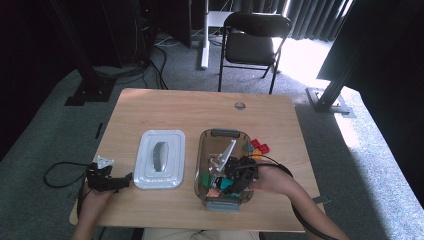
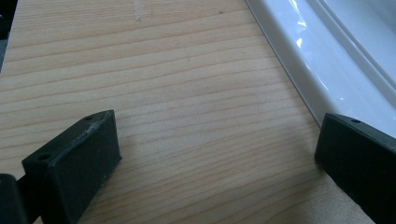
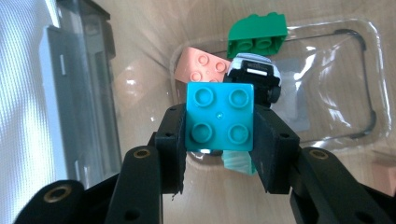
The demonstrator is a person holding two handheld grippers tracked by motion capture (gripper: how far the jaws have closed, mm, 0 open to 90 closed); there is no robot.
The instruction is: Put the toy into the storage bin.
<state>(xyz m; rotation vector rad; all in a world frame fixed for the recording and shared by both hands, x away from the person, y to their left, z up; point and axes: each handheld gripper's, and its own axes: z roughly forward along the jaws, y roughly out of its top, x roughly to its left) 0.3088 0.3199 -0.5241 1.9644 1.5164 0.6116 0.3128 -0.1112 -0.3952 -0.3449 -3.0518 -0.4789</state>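
At the far left of the high view the left claw (image 1: 122, 180) rests on the table (image 1: 190, 107) near its front edge, jaws spread wide with nothing between them; in the left gripper view bare wood lies between its jaws, and the white lid (image 2: 327, 60) runs along just beside one jaw. That lid (image 1: 160, 159) lies flat on the table, grey handle up, well apart from the clear bin (image 1: 223, 134) to its right. The bin holds a few loose pieces: in the right gripper view, a green brick (image 3: 257, 35), a pink brick (image 3: 201, 64) and a small black-and-white toy (image 3: 254, 77) lie on its floor. The right claw (image 1: 239, 181) reaches down inside the bin at its near end, jaws clamped on a turquoise brick (image 3: 220, 116), studs facing the camera and gripped squarely by two opposite side faces. Red bricks (image 1: 260, 146) wait on the table just beyond the bin's right wall. The step looks like dropping the turquoise brick into the bin. To do it well, lower it toward an open patch of floor short of the toy, keep the wrist level, open the jaws only once the brick is low, then lift straight up without brushing the bin wall.
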